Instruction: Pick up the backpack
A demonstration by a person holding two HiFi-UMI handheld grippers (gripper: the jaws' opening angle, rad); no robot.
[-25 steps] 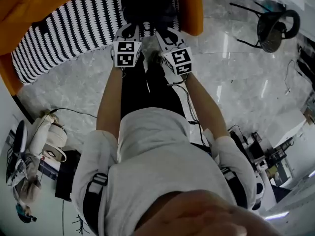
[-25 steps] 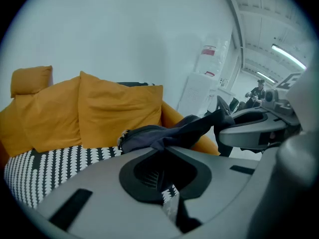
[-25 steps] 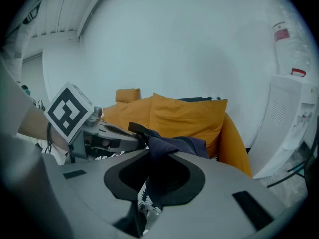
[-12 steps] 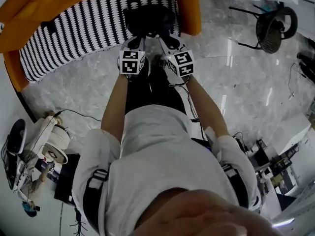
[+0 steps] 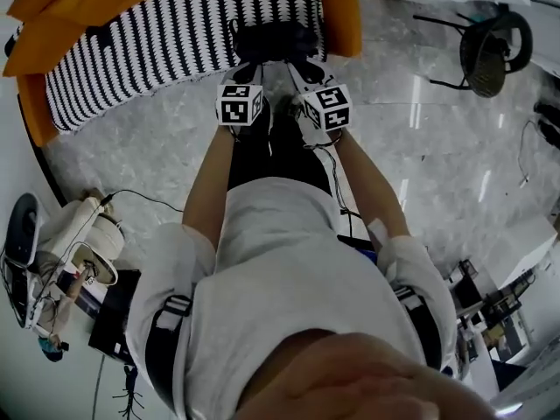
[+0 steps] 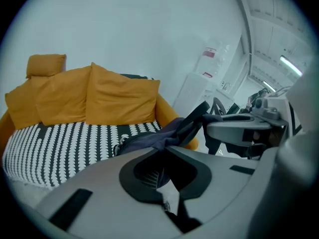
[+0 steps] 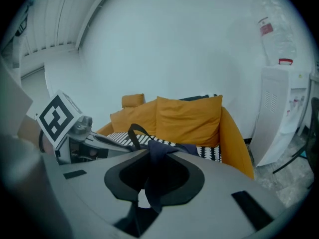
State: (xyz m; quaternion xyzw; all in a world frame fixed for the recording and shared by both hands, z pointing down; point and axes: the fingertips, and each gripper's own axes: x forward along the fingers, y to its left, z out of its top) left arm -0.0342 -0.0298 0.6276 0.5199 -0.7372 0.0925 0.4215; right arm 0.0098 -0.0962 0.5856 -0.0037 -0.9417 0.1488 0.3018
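Faced an orange sofa (image 5: pixel 337 16) with a black-and-white patterned seat (image 5: pixel 157 42) and orange cushions (image 6: pixel 119 96) propped along its back. Held the left gripper (image 5: pixel 248 66) just before the sofa's right end, with its fingers (image 6: pixel 99 183) shut tight on a fold of dark backpack (image 5: pixel 271 38) cloth. Found the backpack bunched at the sofa's right front corner, at the tips of both grippers, with one black strap (image 6: pixel 199 114) sticking up. Could not tell whether it hung clear of the seat. Held the right gripper (image 5: pixel 296 68) just right of the left one, by the same sofa corner, with its fingers (image 7: pixel 239 183) clamped on a dark strip of backpack fabric. Saw a white dispenser (image 7: pixel 284 108) just past the sofa's right arm. Saw a black chair (image 5: pixel 490 51) on the pale floor (image 5: pixel 157 138), well right of the sofa.
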